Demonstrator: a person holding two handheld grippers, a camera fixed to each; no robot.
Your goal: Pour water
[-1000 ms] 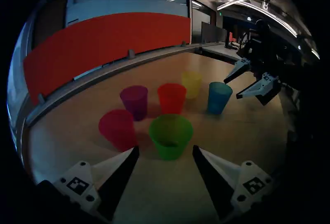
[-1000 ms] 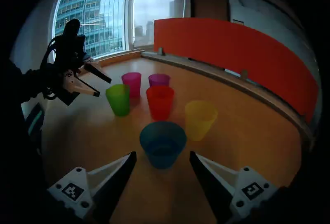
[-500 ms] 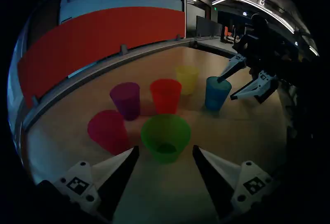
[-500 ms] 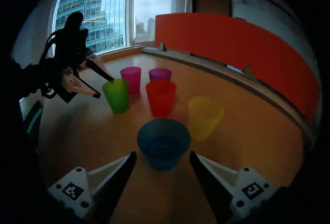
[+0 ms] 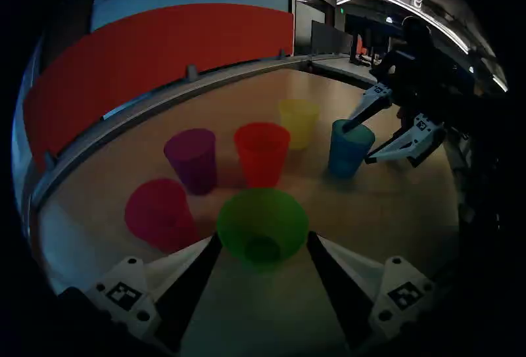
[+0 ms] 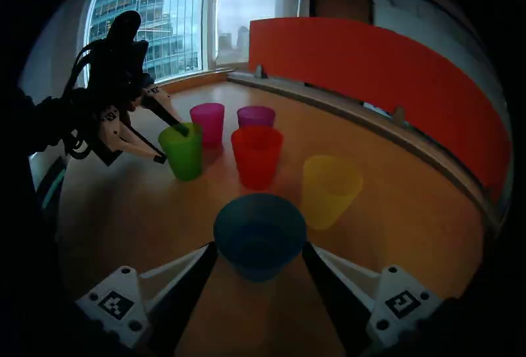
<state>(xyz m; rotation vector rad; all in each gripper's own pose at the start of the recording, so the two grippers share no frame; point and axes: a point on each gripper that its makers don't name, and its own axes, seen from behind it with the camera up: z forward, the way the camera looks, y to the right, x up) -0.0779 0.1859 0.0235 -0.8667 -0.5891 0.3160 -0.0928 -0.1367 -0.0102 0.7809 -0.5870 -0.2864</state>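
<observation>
6 plastic cups stand upright on a wooden table [image 5: 394, 206], grouped round the red cup [image 5: 262, 153].

Left gripper view:
- green cup [image 5: 263, 225] just in front of the red cup, nearest the camera
- purple cup [image 5: 192, 158] just left of the red cup
- pink cup [image 5: 158, 212] left of it and nearer the camera
- yellow cup [image 5: 298, 121] behind it and to the right
- blue cup [image 5: 348, 148] to its right, a little apart

Left gripper [image 5: 262, 238]: 2 fingers spread wide, green cup sitting between the tips. Its sides lie at their inner edges; cannot tell whether they press.

Right gripper [image 6: 258, 248]: fingers equally wide, blue cup between the tips, red cup straight beyond it. Contact likewise unclear.

In the right gripper view the left gripper's fingers flank the green cup, 1 on each side.

Water in any cup: cannot tell.

A red partition [image 5: 144, 54] runs along the table edge behind the red cup. A window [image 6: 144, 22] stands at the table's far end.
</observation>
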